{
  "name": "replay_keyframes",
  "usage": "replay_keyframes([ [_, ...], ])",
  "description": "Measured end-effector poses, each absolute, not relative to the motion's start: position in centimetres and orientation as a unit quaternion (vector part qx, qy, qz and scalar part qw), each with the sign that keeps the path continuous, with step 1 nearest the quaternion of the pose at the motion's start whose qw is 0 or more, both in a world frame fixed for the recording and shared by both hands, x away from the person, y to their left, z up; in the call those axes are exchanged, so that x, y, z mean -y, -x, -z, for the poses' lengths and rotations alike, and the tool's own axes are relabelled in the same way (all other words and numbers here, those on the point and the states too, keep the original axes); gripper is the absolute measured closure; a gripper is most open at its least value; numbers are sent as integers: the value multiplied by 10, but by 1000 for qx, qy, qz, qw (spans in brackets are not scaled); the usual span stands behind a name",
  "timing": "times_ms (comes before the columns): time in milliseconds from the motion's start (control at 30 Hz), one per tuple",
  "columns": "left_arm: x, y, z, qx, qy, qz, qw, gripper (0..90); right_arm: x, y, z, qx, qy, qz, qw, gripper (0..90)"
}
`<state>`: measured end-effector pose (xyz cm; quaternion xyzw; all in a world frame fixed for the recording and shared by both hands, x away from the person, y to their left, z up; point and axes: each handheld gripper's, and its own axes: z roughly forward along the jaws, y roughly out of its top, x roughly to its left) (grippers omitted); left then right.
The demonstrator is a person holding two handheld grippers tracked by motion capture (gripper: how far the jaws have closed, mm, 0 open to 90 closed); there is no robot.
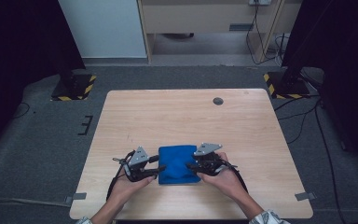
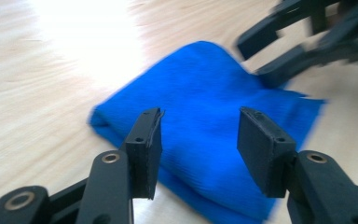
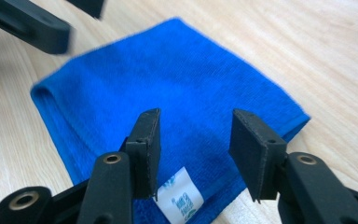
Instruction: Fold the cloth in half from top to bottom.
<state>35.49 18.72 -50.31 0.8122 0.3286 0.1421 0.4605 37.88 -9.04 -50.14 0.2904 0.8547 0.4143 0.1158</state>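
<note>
A: Blue cloth (image 1: pixel 178 165) sits folded flat near your edge of the wooden table (image 1: pixel 186 116), right between your hands, white tag (image 3: pixel 181 199) showing.

B: And your grippers?

A: Your left gripper (image 2: pixel 196 135) hangs partway open over one side, nothing pinched. Your right gripper (image 3: pixel 195 137) is the same, jaws parted above the tag end, pads off the fabric.

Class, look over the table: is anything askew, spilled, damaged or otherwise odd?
Nothing stands out. The folded blue cloth lies flat on the wooden table, its white label showing at one edge; no spill or damage.
</note>
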Motion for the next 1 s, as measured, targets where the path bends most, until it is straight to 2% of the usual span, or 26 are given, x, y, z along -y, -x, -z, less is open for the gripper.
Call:
replay_keyframes([
  [200,-184,-351,515,-317,-834,-134,430,492,92,-380,504,-863,-287,-399,120,528],
  [333,-182,-342,520,-297,-859,-147,392,494,90,-371,512,-877,-269,-381,114,512],
  [433,-182,-339,520,-294,-861,-154,384,480,91,-367,515,-882,-261,-372,121,490],
  [567,-184,-342,515,-306,-850,-162,397,366,96,-369,511,-875,-269,-381,127,422],
  [800,-192,-354,508,-336,-827,-169,418,187,110,-383,502,-846,-307,-408,156,218],
  [1000,-211,-369,501,-367,-806,-184,426,104,130,-398,494,-827,-332,-415,182,127],
])
